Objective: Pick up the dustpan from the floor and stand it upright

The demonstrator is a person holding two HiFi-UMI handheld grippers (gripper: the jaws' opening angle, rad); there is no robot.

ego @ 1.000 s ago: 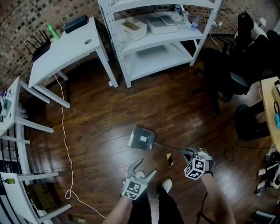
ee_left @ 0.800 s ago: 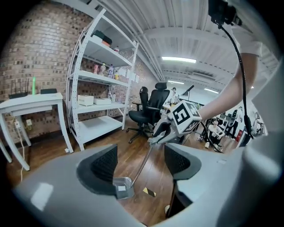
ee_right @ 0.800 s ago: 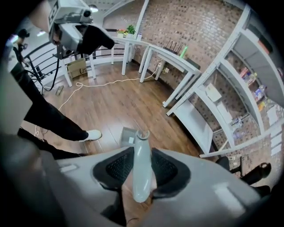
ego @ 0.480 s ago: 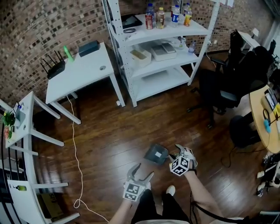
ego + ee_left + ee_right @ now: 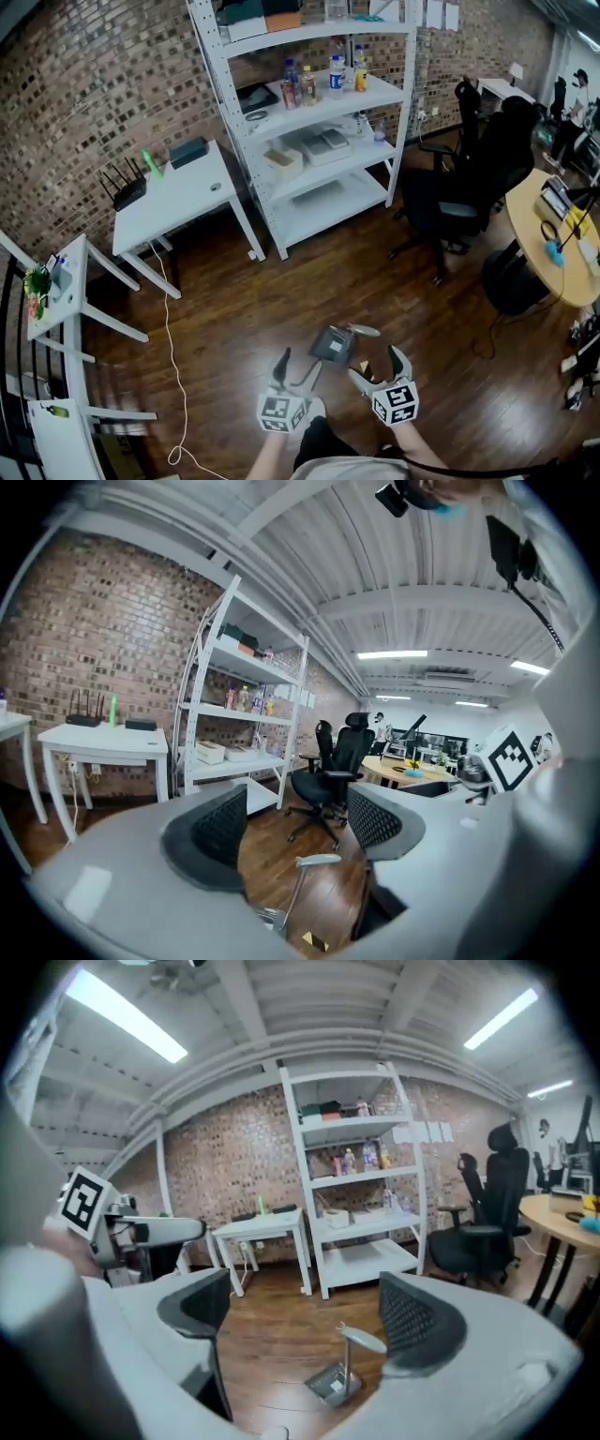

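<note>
Dark wooden floor (image 5: 281, 281) fills the lower half of my head view, with a brick wall (image 5: 94, 94), a white shelf unit (image 5: 328, 202) and a white table (image 5: 178, 192) toward the top. The dustpan (image 5: 332, 345) sits on the boards at lower centre, just above both grippers in the frame, and touches neither.

Its long axis runs up from the floor rather than along it. In the right gripper view the stem rises straight from the pan (image 5: 333, 1384), so I judge it is already standing upright.

The right gripper (image 5: 378, 367) is the nearer one (the handle (image 5: 362, 330) ends on its side of the frame). The dustpan shows low in the gap of its jaws but beyond them. Those jaws are opening, with nothing pressed between the pads.

The left gripper (image 5: 298, 368) sits lower left of the dustpan, jaws partly apart and empty. Its own view shows the handle low in the gap, past the pads.

If any move is left, I reckon it is only to draw both grippers away toward the bottom of the frame without clipping the handle.
</note>
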